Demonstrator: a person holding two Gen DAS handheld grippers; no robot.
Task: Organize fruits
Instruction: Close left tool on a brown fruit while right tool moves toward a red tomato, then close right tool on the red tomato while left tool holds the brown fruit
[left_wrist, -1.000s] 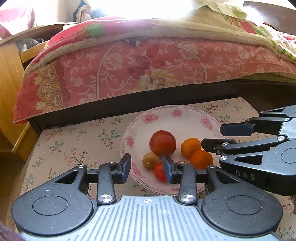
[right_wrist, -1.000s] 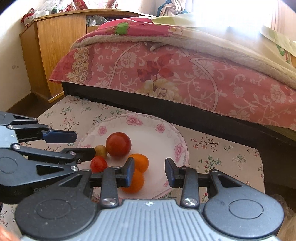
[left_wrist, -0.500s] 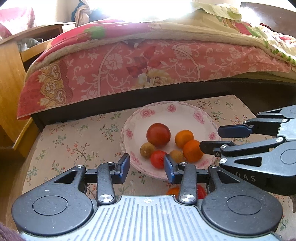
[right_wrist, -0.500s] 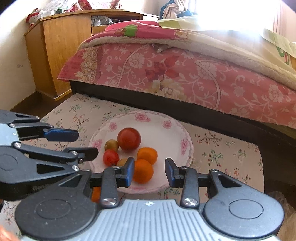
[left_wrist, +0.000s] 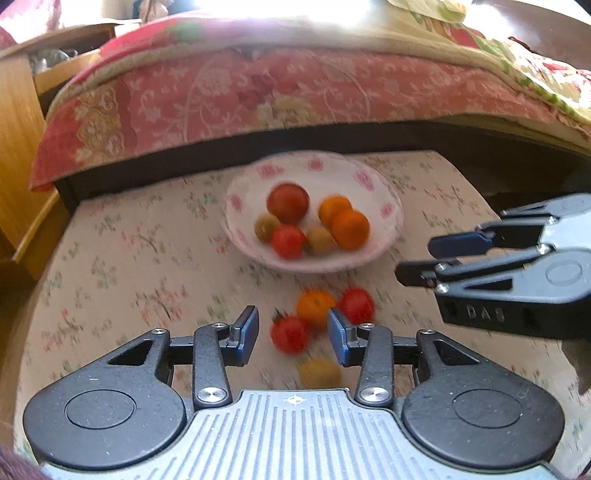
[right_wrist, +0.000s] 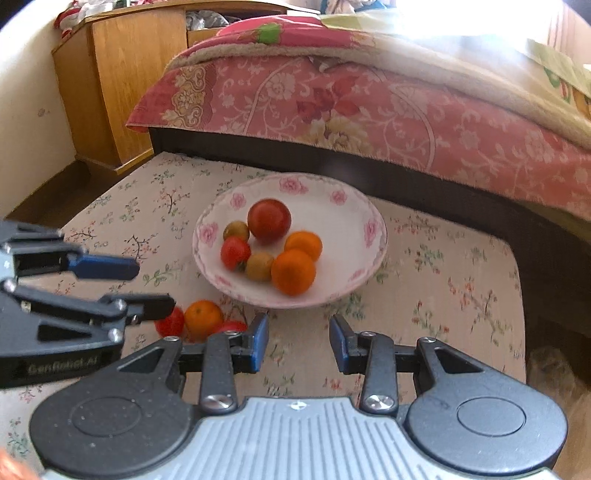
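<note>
A white floral plate (left_wrist: 384, 251) (right_wrist: 354, 229) holds several fruits: a big red one (right_wrist: 269, 220), two oranges (right_wrist: 294, 271), a small red one and two brownish ones. On the cloth in front of it lie an orange (left_wrist: 316, 303) (right_wrist: 203, 318), two small red tomatoes (left_wrist: 290, 334) (left_wrist: 357, 305) and a brownish fruit (left_wrist: 319, 372). My left gripper (left_wrist: 292, 334) is open and empty, above these loose fruits. My right gripper (right_wrist: 298, 341) is open and empty, just in front of the plate.
The low table has a floral cloth (right_wrist: 443, 295). A bed with a pink floral quilt (right_wrist: 369, 99) runs close behind it. A wooden cabinet (right_wrist: 122, 85) stands at the back left. The table's edges drop off left and right.
Both grippers have pulled back from the plate toward the table's near side. The loose fruits in front of the plate have come into view. Both stay open.
</note>
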